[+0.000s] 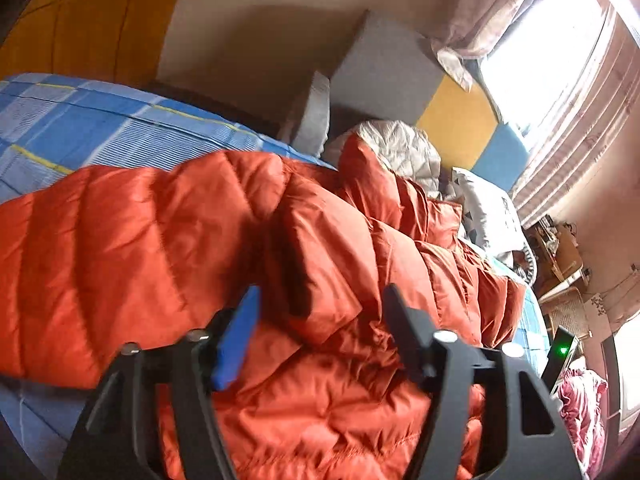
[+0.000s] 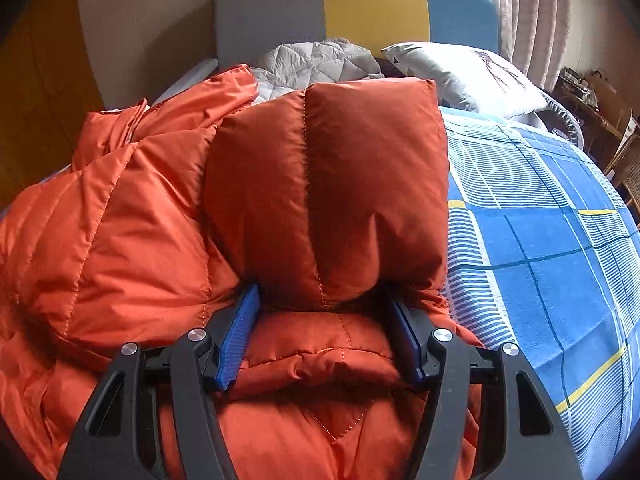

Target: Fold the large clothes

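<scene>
A puffy orange quilted jacket [image 1: 140, 240] lies bunched across the bed. In the left wrist view my left gripper [image 1: 320, 308] points down at it, and a raised fold of the jacket is pinched between the blue pad [image 1: 236, 340] and the black finger. In the right wrist view my right gripper [image 2: 322, 300] is shut on a thick padded flap of the same jacket [image 2: 328, 184]. That flap stands upright between the jaws. The rest of the jacket piles up to the left of it.
The bed has a blue checked sheet [image 2: 540, 240] that shows bare to the right of the jacket. A grey quilted garment [image 2: 316, 60] and a white pillow [image 2: 460, 76] lie by the grey, yellow and blue headboard [image 2: 372, 4]. Curtains [image 1: 568, 140] and a cluttered desk [image 2: 588, 100] stand beyond the bed.
</scene>
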